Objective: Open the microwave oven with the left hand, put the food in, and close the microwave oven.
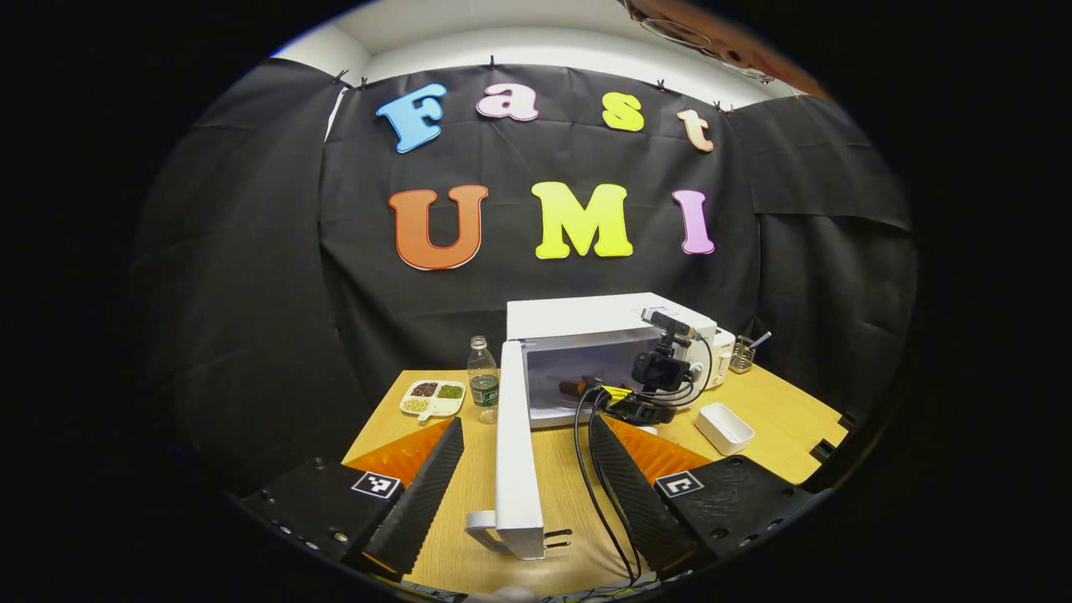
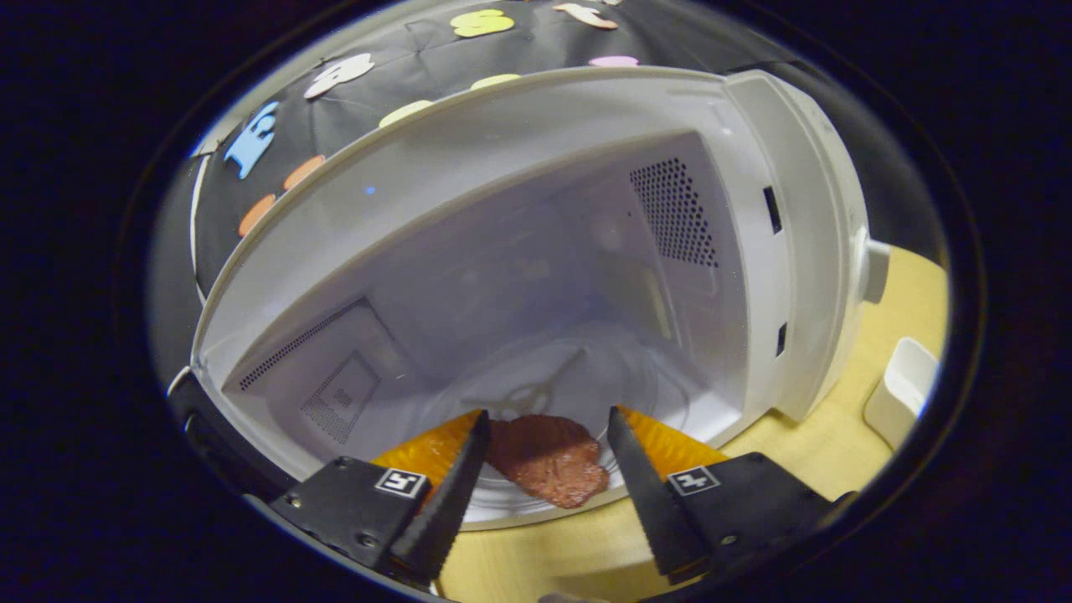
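Observation:
The white microwave [image 1: 603, 318] stands at the back of the wooden table [image 1: 787, 419], and its door [image 1: 512, 444] is swung wide open toward me, seen edge on. My left gripper [image 1: 526, 421] is open, with a finger on each side of the door's edge and a gap to both. The door handle [image 1: 486, 523] is low between them. My right gripper [image 2: 548, 414] is open at the mouth of the cavity [image 2: 519, 318]. A brown slab of meat [image 2: 548, 459] lies on the glass turntable [image 2: 620, 394] between its fingers. The right gripper [image 1: 649, 394] and the food [image 1: 569, 387] also show in the left gripper view.
Left of the microwave stand a water bottle [image 1: 482, 378] and a white divided dish [image 1: 431, 398] of beans. A small white box [image 1: 724, 427] [image 2: 909, 385] and a utensil holder [image 1: 741, 356] sit to its right. Black cables [image 1: 599, 486] trail across the table from the right gripper.

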Tool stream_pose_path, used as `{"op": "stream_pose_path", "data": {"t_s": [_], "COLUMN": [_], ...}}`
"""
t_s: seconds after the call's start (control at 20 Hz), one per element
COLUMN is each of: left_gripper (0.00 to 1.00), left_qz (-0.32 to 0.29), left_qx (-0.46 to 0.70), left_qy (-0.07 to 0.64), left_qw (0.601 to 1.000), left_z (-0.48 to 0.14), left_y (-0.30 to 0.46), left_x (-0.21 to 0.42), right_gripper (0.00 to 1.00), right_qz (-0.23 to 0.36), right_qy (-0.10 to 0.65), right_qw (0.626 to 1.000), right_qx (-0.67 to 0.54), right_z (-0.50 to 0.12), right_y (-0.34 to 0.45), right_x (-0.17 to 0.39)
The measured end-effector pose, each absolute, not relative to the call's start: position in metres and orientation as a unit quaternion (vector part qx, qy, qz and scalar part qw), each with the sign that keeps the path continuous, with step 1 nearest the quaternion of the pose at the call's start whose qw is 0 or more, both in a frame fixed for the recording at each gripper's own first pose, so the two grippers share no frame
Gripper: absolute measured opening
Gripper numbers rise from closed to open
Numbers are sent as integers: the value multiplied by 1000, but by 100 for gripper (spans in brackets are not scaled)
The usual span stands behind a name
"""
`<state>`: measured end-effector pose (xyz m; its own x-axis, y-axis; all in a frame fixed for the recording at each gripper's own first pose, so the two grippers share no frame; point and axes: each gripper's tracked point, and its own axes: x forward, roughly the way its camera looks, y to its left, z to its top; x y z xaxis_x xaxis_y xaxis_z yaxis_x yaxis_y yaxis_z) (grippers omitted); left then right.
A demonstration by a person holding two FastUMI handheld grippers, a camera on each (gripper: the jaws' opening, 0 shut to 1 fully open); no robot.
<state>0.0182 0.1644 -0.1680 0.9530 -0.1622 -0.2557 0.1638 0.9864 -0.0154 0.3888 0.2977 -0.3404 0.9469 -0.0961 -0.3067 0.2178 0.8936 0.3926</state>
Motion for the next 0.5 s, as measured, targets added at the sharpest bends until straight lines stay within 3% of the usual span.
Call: {"op": "stream_pose_path", "data": {"t_s": [0.05, 0.5], "left_gripper": [95, 94], "left_qz": [-84, -60], "left_qx": [3, 3], "left_qy": [126, 107], "left_qw": [988, 992], "left_z": [-166, -156], "left_y": [163, 188], "left_x": [18, 16], "right_gripper": [99, 99], "right_qz": [-79, -53], "right_qy": [138, 137], "right_qw": [966, 978], "right_qx": [206, 152], "right_z": [-336, -282], "right_y": [295, 266], "right_x": [387, 311]}}
